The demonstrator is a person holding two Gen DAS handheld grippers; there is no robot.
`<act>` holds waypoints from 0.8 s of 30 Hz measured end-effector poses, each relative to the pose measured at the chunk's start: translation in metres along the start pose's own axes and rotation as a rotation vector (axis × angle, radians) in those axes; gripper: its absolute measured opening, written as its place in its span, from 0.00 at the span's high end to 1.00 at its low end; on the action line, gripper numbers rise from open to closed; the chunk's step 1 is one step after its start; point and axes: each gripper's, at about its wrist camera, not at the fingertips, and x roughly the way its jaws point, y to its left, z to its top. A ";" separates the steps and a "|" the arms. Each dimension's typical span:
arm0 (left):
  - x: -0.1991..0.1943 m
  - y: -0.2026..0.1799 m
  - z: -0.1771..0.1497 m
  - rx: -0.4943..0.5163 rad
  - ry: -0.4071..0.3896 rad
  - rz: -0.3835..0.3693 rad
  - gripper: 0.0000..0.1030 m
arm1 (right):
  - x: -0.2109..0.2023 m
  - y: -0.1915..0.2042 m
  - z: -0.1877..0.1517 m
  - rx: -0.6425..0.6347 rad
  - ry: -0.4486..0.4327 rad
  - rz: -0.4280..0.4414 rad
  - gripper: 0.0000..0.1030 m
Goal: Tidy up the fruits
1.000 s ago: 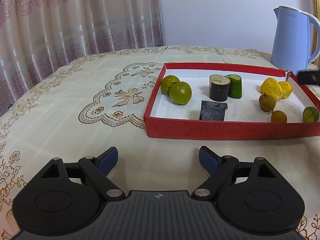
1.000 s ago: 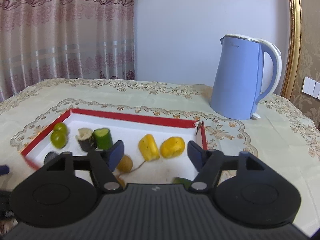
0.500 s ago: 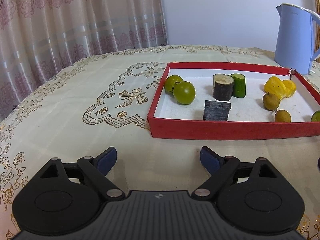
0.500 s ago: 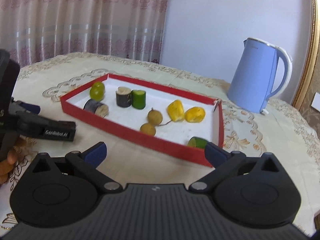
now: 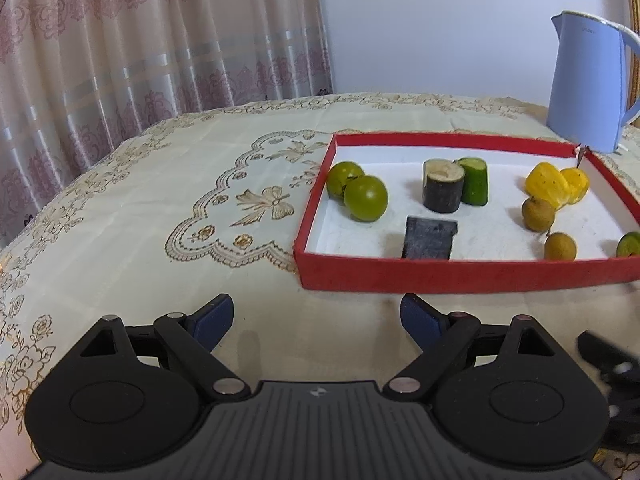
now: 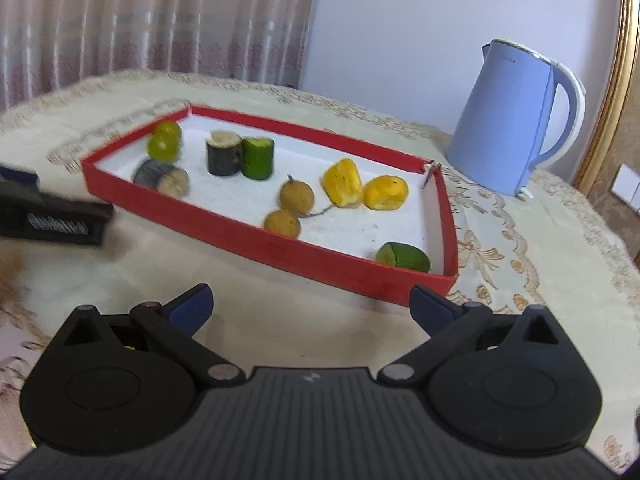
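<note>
Before the red tray we hold both tongs open and empty, because the fruits lie already grouped inside.

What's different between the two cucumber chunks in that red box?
The middle cucumber piece stands upright on its cut end, touching a dark stump. The corner cucumber piece lies on its side, alone near the red box's front wall. Both are green with pale cut faces.
</note>
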 end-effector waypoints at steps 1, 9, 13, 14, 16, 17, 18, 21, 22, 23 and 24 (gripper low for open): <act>-0.001 0.000 0.002 0.000 0.000 -0.008 0.12 | 0.002 0.002 -0.002 -0.008 -0.003 -0.010 0.00; 0.005 0.000 0.019 -0.028 0.017 -0.073 0.11 | -0.001 0.008 -0.004 -0.052 -0.038 -0.042 0.00; 0.008 0.002 0.025 -0.030 0.045 -0.087 0.11 | -0.002 0.009 -0.003 -0.056 -0.039 -0.045 0.00; 0.008 0.003 0.025 -0.035 0.050 -0.091 0.11 | -0.002 0.009 -0.004 -0.055 -0.039 -0.045 0.00; 0.008 0.003 0.024 -0.039 0.051 -0.093 0.11 | -0.001 0.009 -0.004 -0.050 -0.037 -0.041 0.00; 0.007 0.003 0.022 -0.035 0.046 -0.090 0.11 | -0.001 0.008 -0.004 -0.045 -0.035 -0.036 0.00; 0.007 0.003 0.021 -0.031 0.041 -0.088 0.11 | -0.001 0.007 -0.004 -0.038 -0.033 -0.030 0.00; 0.006 0.001 0.019 -0.031 0.039 -0.080 0.11 | 0.002 0.000 -0.003 0.000 -0.018 0.001 0.00; 0.006 0.000 0.017 -0.028 0.041 -0.076 0.11 | 0.004 -0.004 -0.003 0.024 -0.009 0.021 0.00; 0.005 -0.001 0.016 -0.024 0.042 -0.067 0.11 | 0.006 -0.010 -0.003 0.051 0.001 0.043 0.00; 0.004 -0.001 0.014 -0.020 0.040 -0.054 0.11 | 0.008 -0.016 -0.004 0.086 0.015 0.073 0.00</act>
